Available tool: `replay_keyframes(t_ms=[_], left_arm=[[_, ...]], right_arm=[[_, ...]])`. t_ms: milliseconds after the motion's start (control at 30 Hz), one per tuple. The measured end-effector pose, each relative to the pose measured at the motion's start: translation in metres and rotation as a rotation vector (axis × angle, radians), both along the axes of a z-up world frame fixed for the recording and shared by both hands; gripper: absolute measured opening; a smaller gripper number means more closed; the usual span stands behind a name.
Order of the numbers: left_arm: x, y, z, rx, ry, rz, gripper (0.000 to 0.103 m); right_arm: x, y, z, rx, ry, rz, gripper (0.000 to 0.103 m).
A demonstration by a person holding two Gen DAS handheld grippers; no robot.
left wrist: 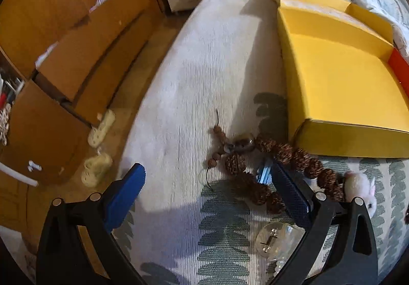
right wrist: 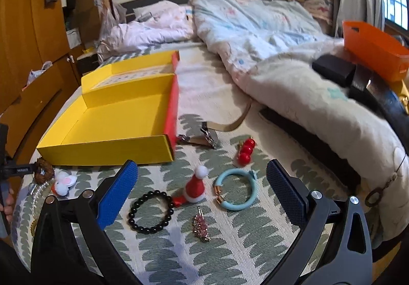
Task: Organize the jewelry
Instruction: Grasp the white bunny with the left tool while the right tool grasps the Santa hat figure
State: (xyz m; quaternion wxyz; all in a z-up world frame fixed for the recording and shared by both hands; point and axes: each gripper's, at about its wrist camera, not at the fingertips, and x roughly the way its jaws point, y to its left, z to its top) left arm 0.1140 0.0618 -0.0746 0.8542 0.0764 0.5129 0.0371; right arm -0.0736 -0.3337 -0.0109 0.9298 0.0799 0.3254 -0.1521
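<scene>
Two wide-apart grippers: left gripper (left wrist: 207, 180) over brown bead bracelet (left wrist: 276, 170), right gripper (right wrist: 202, 180) above Santa-hat clip (right wrist: 195, 186).

Brown seed-bead bracelet (left wrist: 278, 157) beside open yellow box (left wrist: 340, 80), black bracelet (right wrist: 150, 212) flat

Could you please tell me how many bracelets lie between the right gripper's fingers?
2: the black bead bracelet toward the left finger, and the turquoise bangle toward the right finger.

Black gripper frames, blue ribbed pads (right wrist: 116, 194), silver screws.
</scene>
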Motion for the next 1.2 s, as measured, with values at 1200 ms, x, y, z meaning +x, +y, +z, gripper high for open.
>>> replay_keyframes(t_ms=[1200], left_arm=[[-0.057, -0.085, 0.022, -0.116, -0.015, -0.252, 0.098]], right_arm=[[0.036, 0.002, -0.035, 0.144, 0.136, 0.065, 0.085]])
